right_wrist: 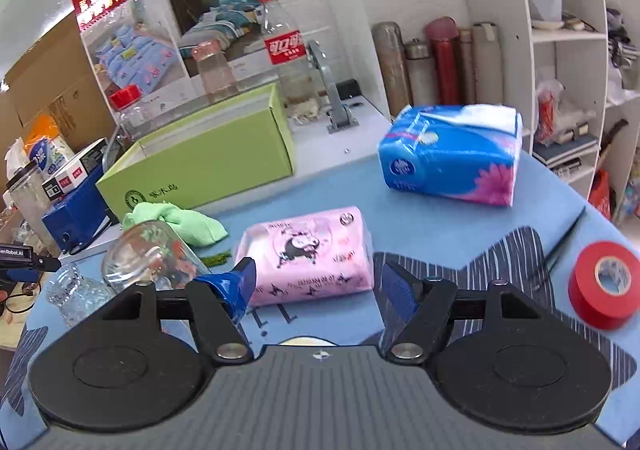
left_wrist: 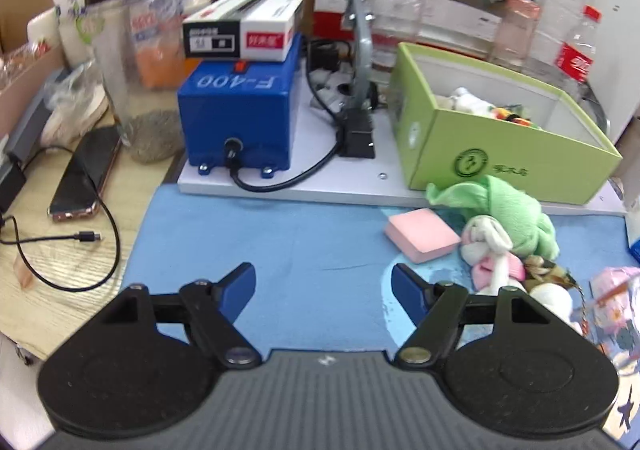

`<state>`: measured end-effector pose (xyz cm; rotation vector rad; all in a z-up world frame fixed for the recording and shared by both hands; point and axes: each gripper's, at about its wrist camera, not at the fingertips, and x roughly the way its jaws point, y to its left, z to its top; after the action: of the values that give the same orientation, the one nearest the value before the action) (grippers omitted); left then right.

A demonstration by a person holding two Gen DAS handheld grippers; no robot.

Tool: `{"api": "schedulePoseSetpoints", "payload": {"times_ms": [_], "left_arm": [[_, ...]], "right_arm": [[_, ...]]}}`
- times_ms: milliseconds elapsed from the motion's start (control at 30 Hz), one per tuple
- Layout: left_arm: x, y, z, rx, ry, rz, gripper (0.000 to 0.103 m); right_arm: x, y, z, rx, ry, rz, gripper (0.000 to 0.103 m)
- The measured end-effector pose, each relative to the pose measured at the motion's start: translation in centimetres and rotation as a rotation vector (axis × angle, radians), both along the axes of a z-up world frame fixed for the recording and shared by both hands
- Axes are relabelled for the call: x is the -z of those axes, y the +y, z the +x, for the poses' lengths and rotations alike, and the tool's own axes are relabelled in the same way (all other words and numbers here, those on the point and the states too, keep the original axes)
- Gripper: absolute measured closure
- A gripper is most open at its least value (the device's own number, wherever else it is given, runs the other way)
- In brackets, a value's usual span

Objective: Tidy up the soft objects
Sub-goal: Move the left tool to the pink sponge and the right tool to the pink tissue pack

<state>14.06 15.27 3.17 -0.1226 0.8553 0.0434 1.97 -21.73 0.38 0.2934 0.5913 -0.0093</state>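
My left gripper is open and empty above the blue mat. To its right lie a pink sponge, a green cloth and a white-and-pink plush toy. Behind them stands an open green box with soft toys inside. My right gripper is open, its fingers on either side of a pink tissue pack lying just ahead. A blue tissue pack lies farther right. The green cloth and the green box show at the left.
A blue machine with boxes on top, a cable, a phone and a plastic jar stand at the left. Glass jars lie left of the right gripper. A red tape roll sits at the right. Bottles line the back.
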Motion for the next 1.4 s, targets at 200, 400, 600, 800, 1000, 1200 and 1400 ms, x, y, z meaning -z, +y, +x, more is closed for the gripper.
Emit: {"api": "schedulePoseSetpoints", "payload": {"times_ms": [200, 400, 600, 800, 1000, 1200, 1400], "left_arm": [[0.4, -1.8, 6.1, 0.134, 0.075, -0.09, 0.029], [2.6, -4.5, 10.6, 0.158, 0.177, -0.104, 0.029], [4.0, -4.8, 12.1, 0.123, 0.178, -0.092, 0.028], [4.3, -3.7, 10.3, 0.135, 0.163, -0.052, 0.027], [4.3, -0.5, 7.1, 0.112, 0.132, -0.042, 0.026], [3.9, 0.3, 5.7, 0.129, 0.13, -0.061, 0.026], [4.1, -1.1, 5.2, 0.209, 0.156, -0.008, 0.026]], "right_arm": [[0.5, -0.7, 1.3, 0.03, 0.011, -0.004, 0.047], [1.0, -1.1, 2.0, 0.046, 0.029, -0.017, 0.047], [1.0, -1.0, 2.9, 0.036, 0.04, -0.043, 0.046], [0.2, -0.7, 3.5, 0.015, 0.022, -0.07, 0.045], [-0.1, 0.6, 5.6, -0.217, 0.06, -0.233, 0.045], [-1.6, 1.6, 6.2, -0.77, 0.044, -0.662, 0.044], [-1.7, 2.2, 10.8, -1.039, 0.149, -0.736, 0.044]]}}
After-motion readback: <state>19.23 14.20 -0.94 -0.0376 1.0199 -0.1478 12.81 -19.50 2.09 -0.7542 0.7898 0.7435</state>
